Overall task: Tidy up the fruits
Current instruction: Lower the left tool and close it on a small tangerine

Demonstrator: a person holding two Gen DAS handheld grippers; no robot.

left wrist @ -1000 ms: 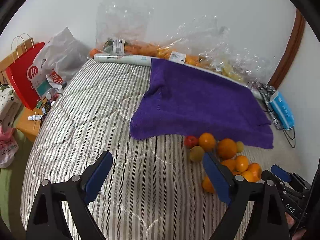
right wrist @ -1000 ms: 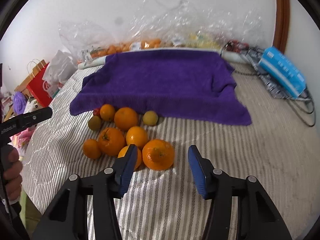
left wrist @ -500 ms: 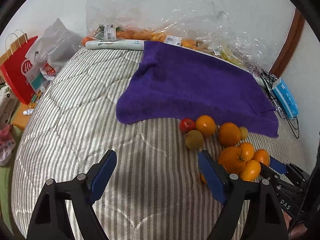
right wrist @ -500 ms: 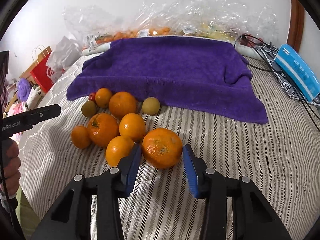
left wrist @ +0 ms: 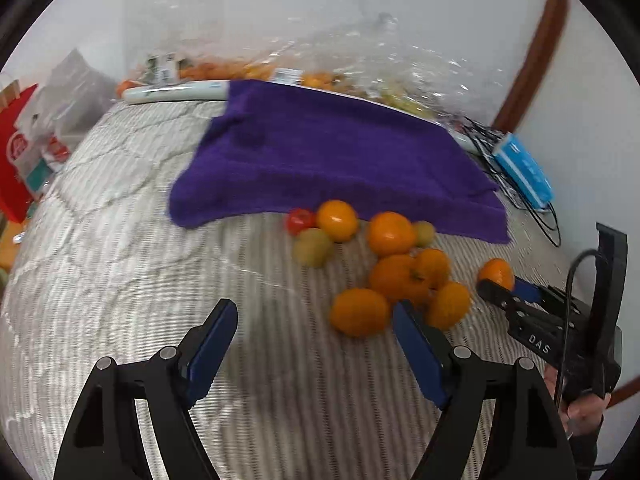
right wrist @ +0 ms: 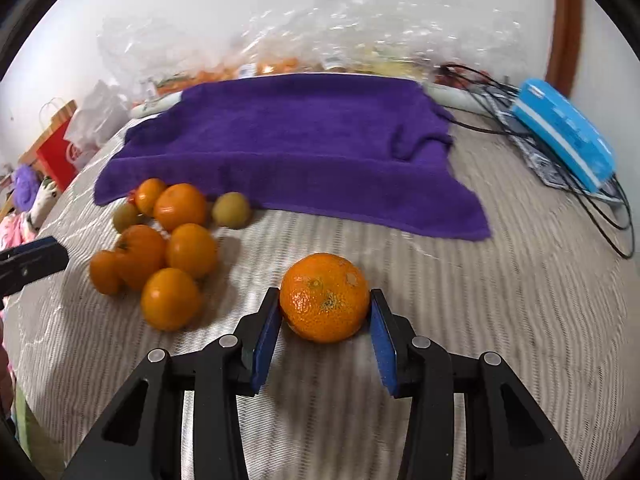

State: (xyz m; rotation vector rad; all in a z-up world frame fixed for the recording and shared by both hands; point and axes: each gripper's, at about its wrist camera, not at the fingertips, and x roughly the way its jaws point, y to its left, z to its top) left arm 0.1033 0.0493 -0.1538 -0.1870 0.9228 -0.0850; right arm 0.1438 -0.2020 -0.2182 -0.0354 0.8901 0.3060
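Note:
My right gripper (right wrist: 324, 332) is shut on a large orange (right wrist: 324, 297) and holds it above the striped bed cover, to the right of the fruit pile (right wrist: 160, 240). The same orange (left wrist: 496, 274) shows between its tips in the left wrist view. The pile holds several oranges (left wrist: 394, 276), two greenish fruits (left wrist: 312, 246) and a small red tomato (left wrist: 299, 220), lying just in front of a purple towel (left wrist: 332, 160). My left gripper (left wrist: 316, 344) is open and empty, low over the cover, left of the nearest orange (left wrist: 360, 312).
Clear plastic bags of fruit (right wrist: 288, 60) lie along the wall behind the towel. A blue box (right wrist: 564, 136) and black cables (right wrist: 600, 208) sit at the right. A red paper bag (left wrist: 16, 160) and a white plastic bag (left wrist: 60, 120) stand off the bed's left side.
My right gripper closed on the large orange and carried it up and to the right, away from the pile. My left gripper moved forward towards the fruit.

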